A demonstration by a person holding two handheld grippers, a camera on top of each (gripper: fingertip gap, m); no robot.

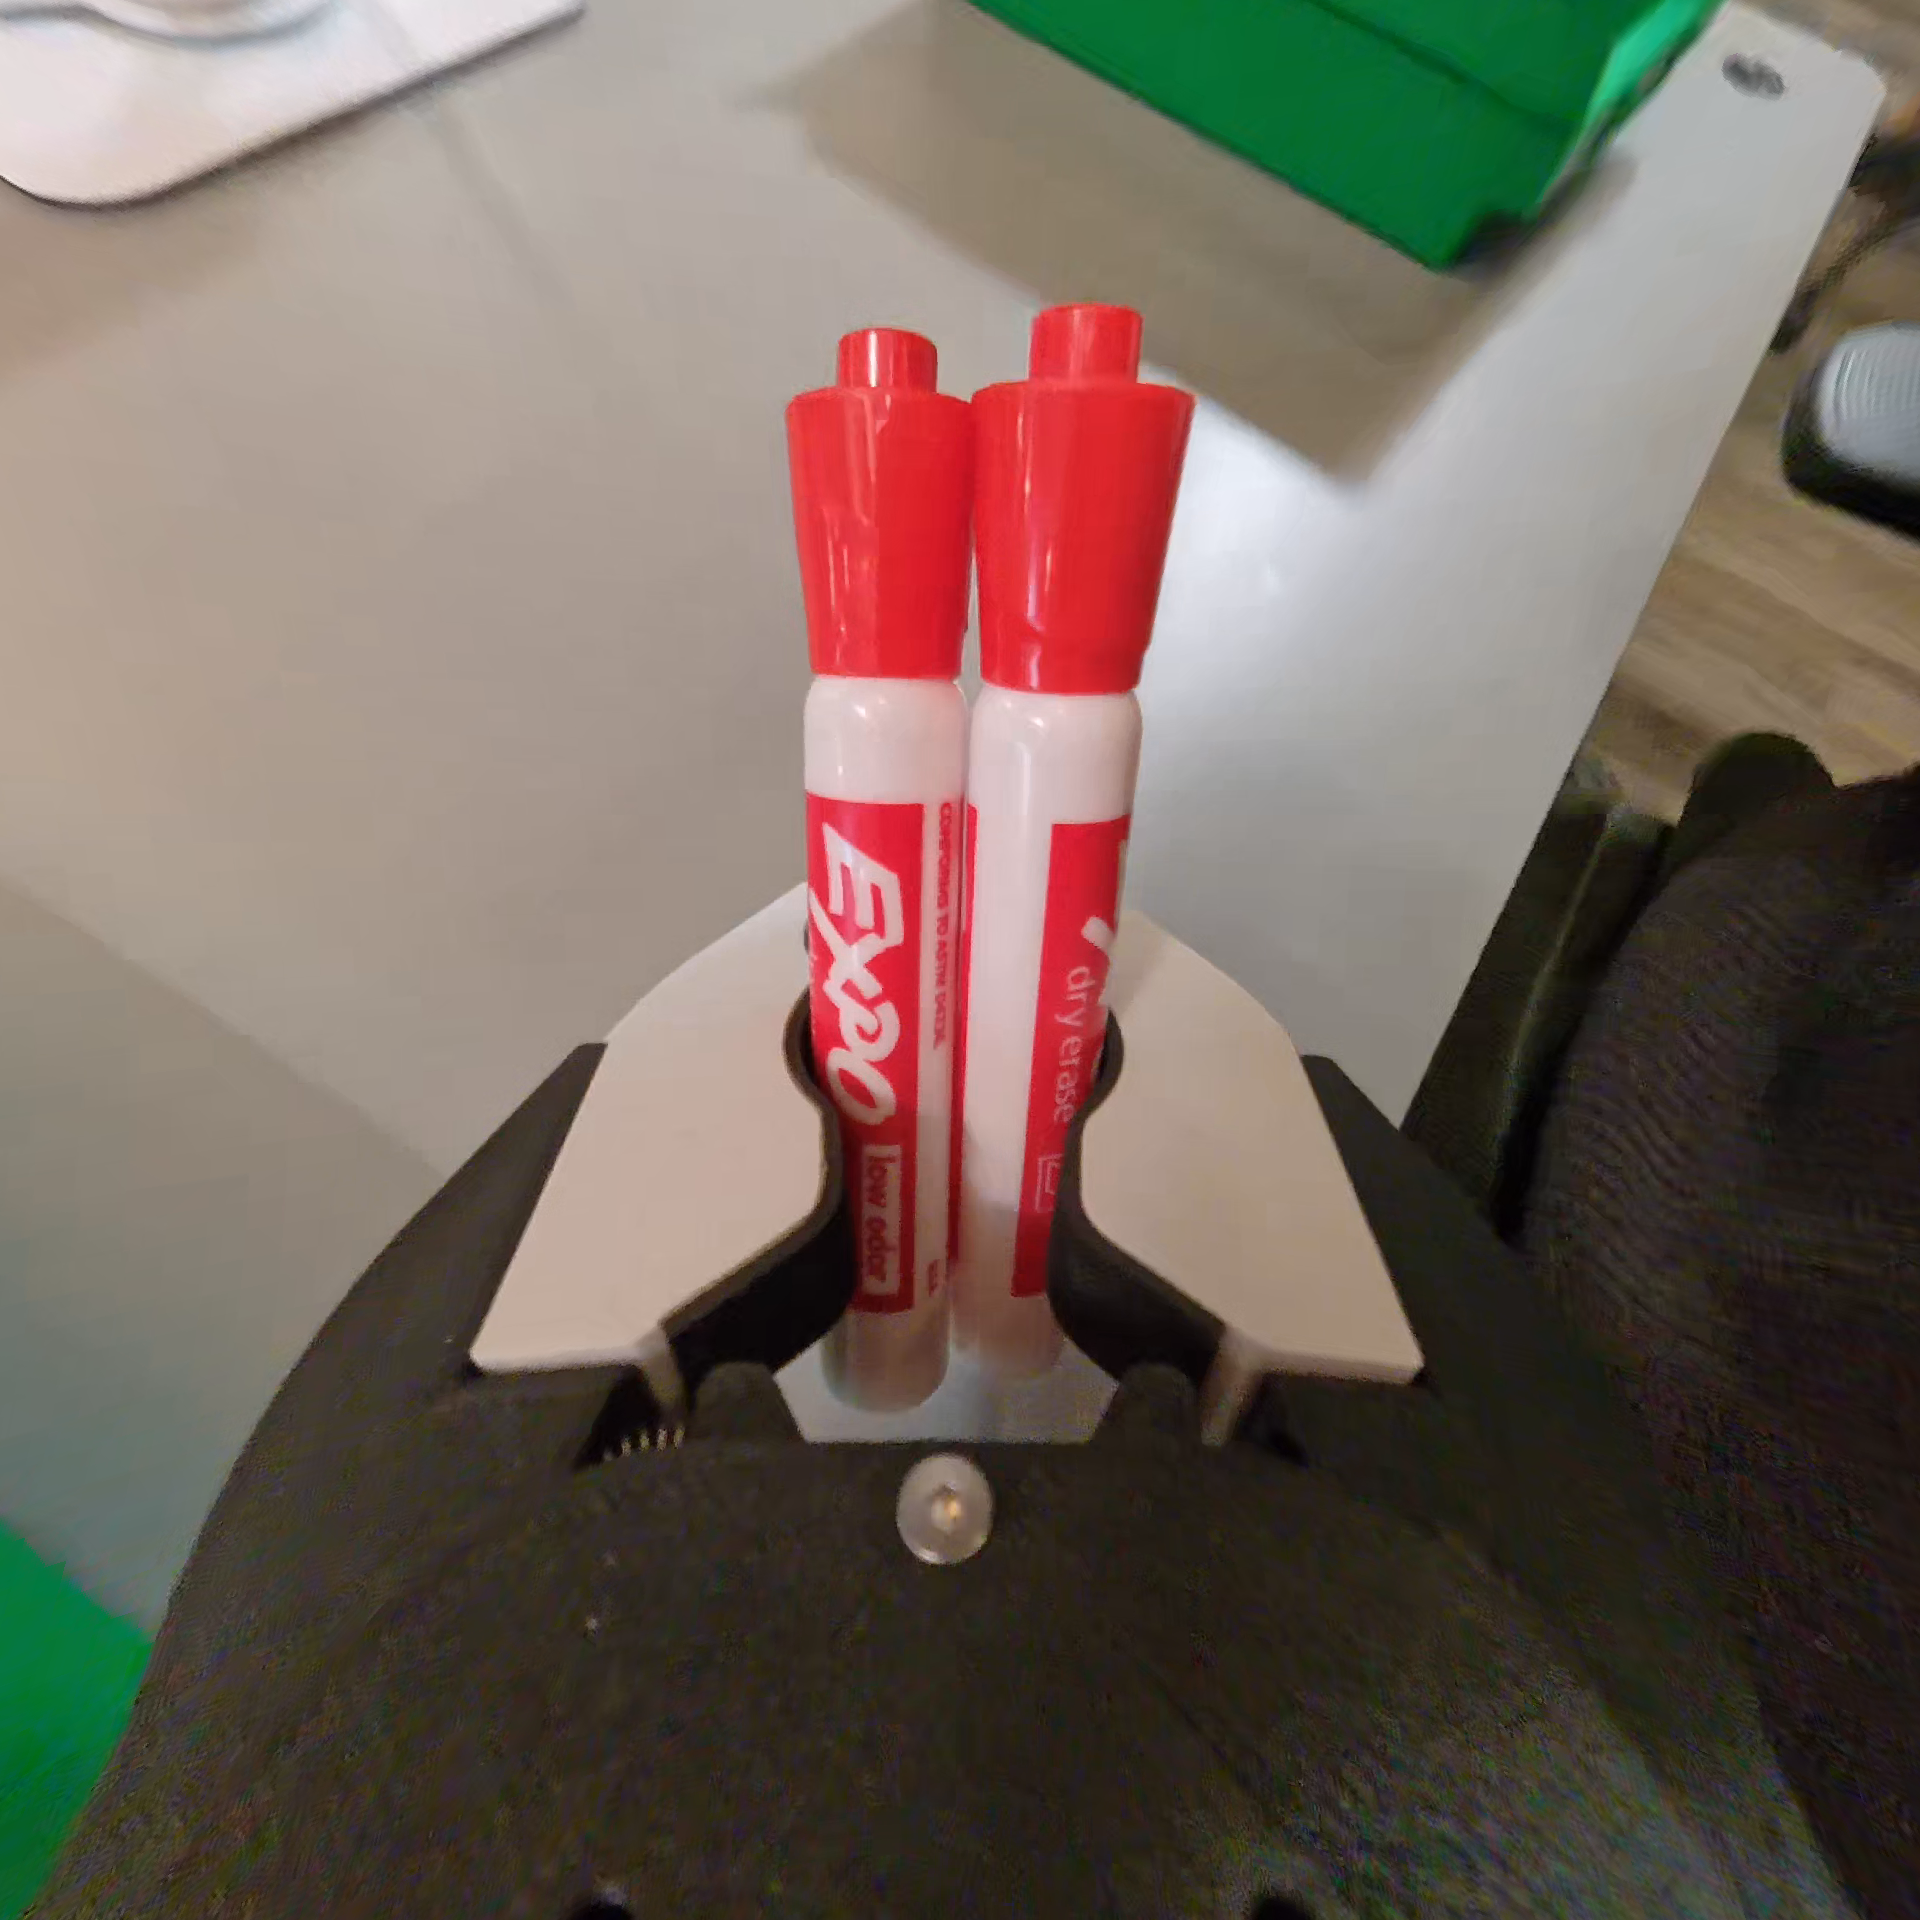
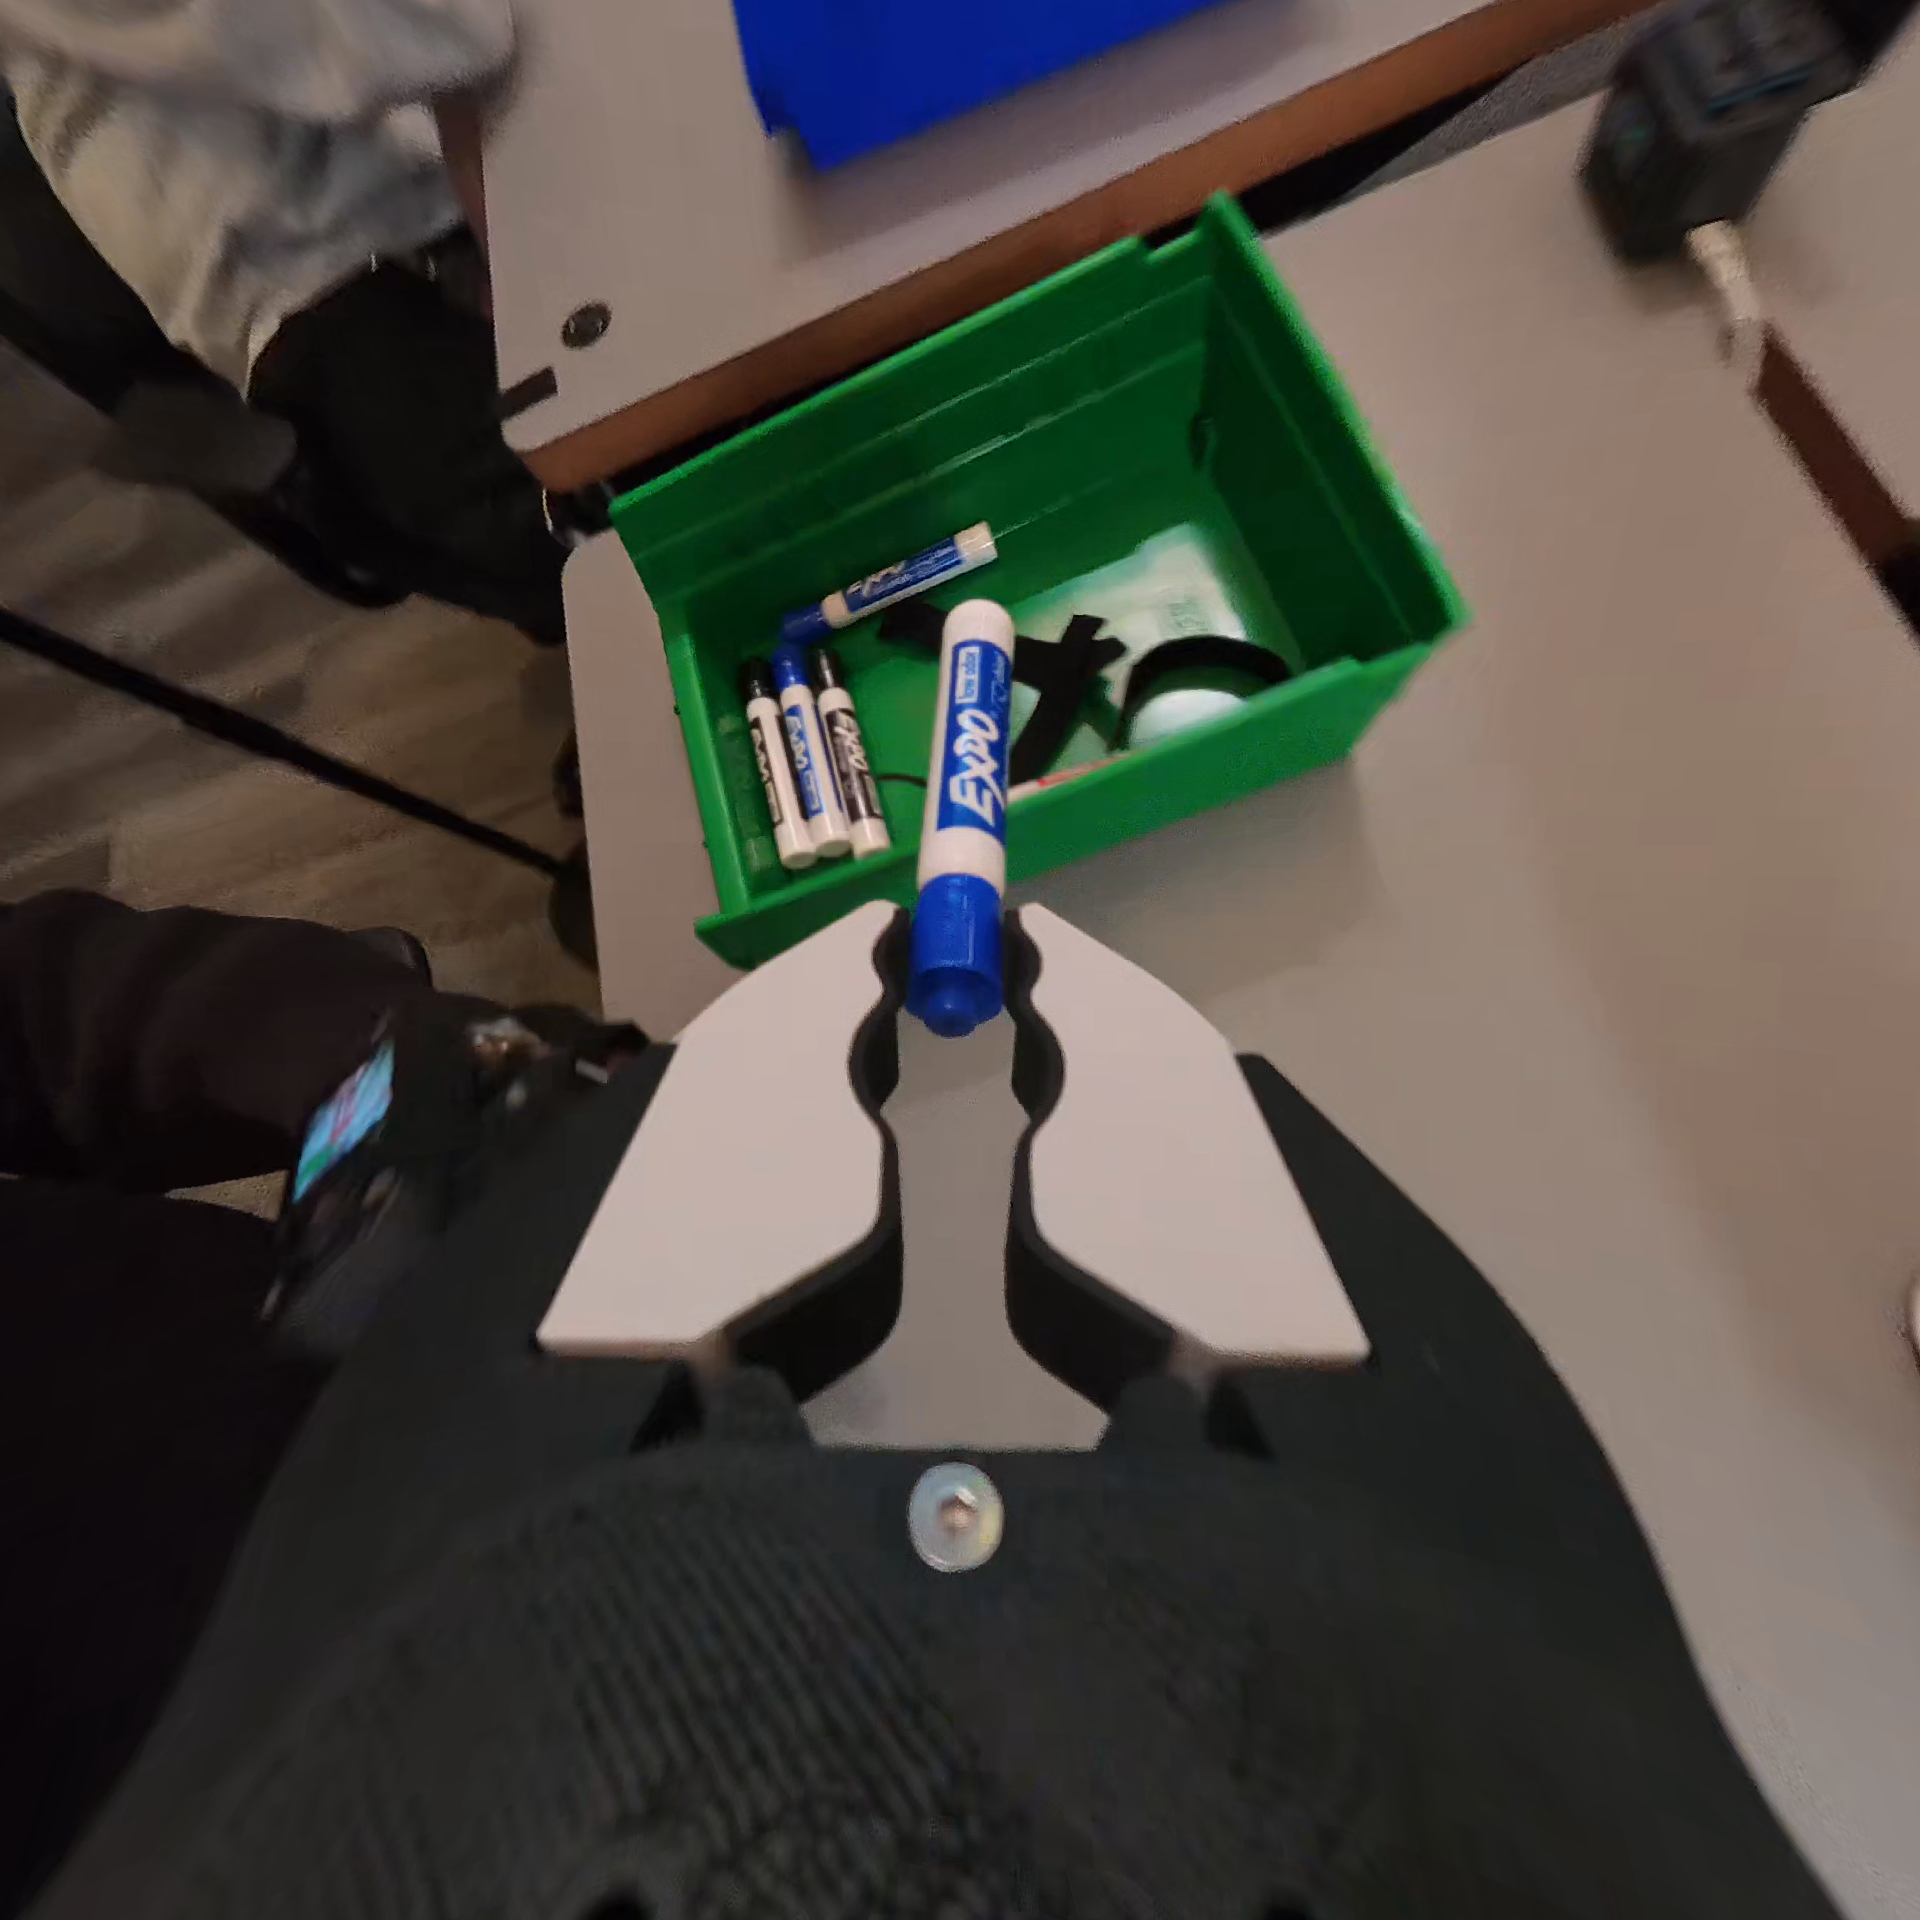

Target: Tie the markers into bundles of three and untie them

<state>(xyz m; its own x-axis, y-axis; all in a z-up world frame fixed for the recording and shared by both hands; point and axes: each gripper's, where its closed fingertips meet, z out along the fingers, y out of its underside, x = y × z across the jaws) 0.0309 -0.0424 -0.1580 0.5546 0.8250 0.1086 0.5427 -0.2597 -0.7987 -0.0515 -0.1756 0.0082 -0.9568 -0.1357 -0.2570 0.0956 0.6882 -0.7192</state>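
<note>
The left gripper (image 1: 961,1049) is clamped on two red markers (image 1: 971,831), which stand side by side and touching, white barrels pinched between the white fingers (image 1: 675,1174) and red caps pointing away from the camera. Both have glossy red caps with a narrower stub on top and a red label band on a white barrel; their butt ends reach back into the gap near the gripper's black body. Beyond them lies a pale grey table (image 1: 416,623), with a green bin (image 1: 1351,125) at its far edge and a white sheet-like thing (image 1: 208,94) at the top left, too blurred to identify. The right gripper (image 2: 956,966) is closed on a blue marker (image 2: 966,769), gripped by its blue cap right at the fingertips (image 2: 821,997). The white barrel with its blue label juts forward and slightly right, its butt end out over a second green bin (image 2: 1340,447). This bin sits on a grey table (image 2: 1558,935) just ahead of the right gripper, its near wall almost touching the fingertips. Inside, at the left, three small markers (image 2: 816,758) lie parallel, with another blue marker (image 2: 904,577) slanted behind them. Black straps (image 2: 1070,665) and a pale round thing (image 2: 1184,707) lie to the right. A blue bin (image 2: 935,62) stands on a farther table, and a dark boxy device (image 2: 1704,125) sits at the top right.
</note>
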